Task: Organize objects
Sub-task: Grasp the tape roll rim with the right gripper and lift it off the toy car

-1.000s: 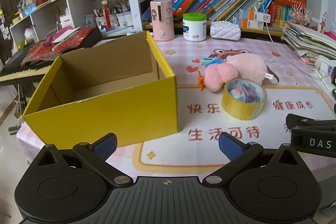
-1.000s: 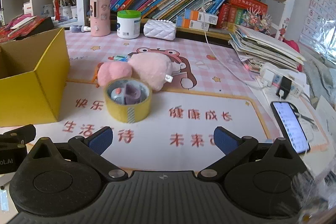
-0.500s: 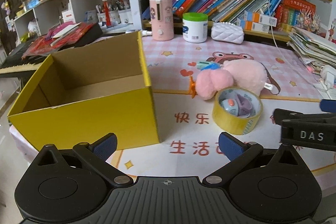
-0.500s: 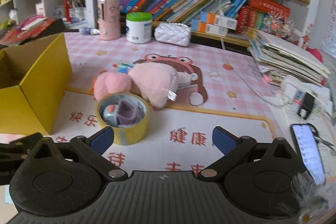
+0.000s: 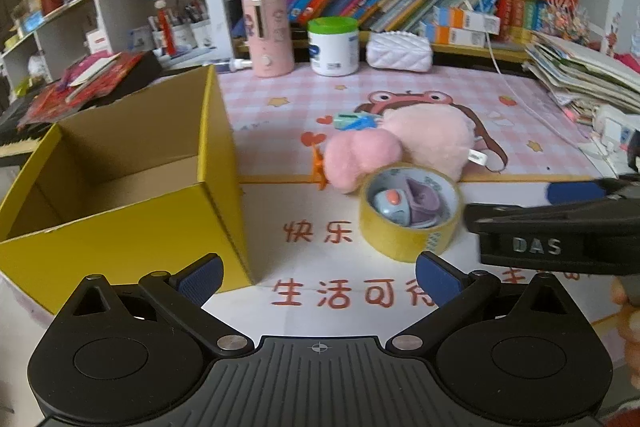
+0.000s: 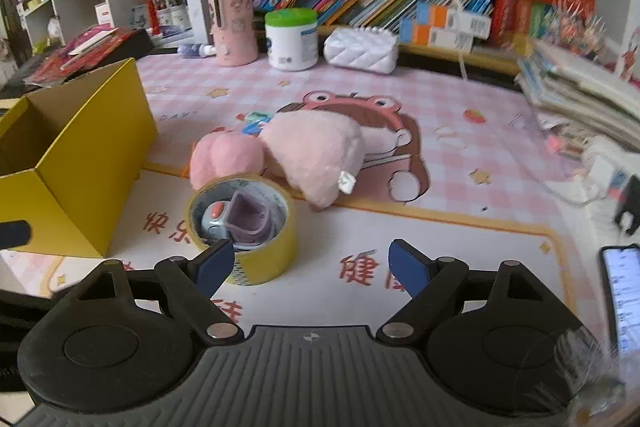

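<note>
My left gripper [image 5: 318,274] and right gripper [image 6: 310,265] both gape, holding nothing. The tape [image 6: 244,227] sits just beside the plush [image 6: 312,155], with bare mat between it and the box [image 5: 120,187]. Only my right view shows the phone [image 6: 624,303].

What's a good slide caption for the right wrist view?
Open right gripper nears a yellow tape roll holding small toys, pink plush toys behind it, yellow cardboard box at left.

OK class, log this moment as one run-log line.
left gripper: open, empty | right gripper: open, near tape roll | yellow box: empty
</note>
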The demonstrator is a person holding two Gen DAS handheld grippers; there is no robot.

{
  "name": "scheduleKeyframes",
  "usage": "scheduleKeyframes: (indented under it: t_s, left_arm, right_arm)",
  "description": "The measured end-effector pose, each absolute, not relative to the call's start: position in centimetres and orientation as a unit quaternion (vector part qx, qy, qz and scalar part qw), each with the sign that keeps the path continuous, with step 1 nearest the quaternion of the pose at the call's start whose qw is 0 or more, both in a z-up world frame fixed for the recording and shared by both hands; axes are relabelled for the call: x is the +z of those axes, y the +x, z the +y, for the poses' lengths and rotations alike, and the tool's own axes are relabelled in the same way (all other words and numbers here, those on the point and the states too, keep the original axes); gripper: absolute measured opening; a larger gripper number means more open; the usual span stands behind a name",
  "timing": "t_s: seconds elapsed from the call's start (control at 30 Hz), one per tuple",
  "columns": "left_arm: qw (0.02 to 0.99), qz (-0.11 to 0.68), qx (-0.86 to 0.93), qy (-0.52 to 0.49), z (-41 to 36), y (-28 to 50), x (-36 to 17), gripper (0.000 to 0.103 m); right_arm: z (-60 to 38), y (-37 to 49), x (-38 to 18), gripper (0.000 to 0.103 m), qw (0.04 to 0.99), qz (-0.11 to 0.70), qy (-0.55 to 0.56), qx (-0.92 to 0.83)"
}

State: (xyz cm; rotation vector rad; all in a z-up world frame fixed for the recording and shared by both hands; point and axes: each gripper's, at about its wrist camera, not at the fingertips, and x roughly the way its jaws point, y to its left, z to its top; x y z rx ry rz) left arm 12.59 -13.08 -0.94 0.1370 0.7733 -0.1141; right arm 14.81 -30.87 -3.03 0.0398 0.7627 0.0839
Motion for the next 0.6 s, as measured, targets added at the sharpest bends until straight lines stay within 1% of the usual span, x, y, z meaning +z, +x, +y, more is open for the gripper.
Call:
scheduleKeyframes:
  t_s: [0.1, 0.17, 0.23, 0.4, 0.6]
  left_arm:
    - [0.918, 0.385, -0.055, 0.074, -13.2, 12.6, -1.2, 0.103]
    - [0.916, 0.390, -0.050, 0.077, -13.1, 12.6, -1.3, 0.103]
    - [0.915, 0.395, -0.042, 0.074, -12.6, 12.6, -1.4, 0.103]
    - [0.913, 0.403, -0.018, 0.062, -11.1, 12.3, -1.5, 0.103]
    - [0.911, 0.409, 0.002, 0.055, -9.9, 11.8, -1.4, 0.103]
  right_arm:
    - [-30.7, 15.6, -3.3, 0.086, 0.923, 0.379, 0.023, 0.063]
    - [-30.3, 16.2, -3.7, 0.089, 0.918, 0.388, 0.023, 0.076]
    - [-29.8, 17.1, -4.2, 0.095, 0.914, 0.396, 0.019, 0.084]
    - [-28.0, 19.5, -6.1, 0.098, 0.900, 0.423, -0.010, 0.106]
    - [-26.1, 21.9, -7.9, 0.098, 0.886, 0.442, -0.062, 0.127]
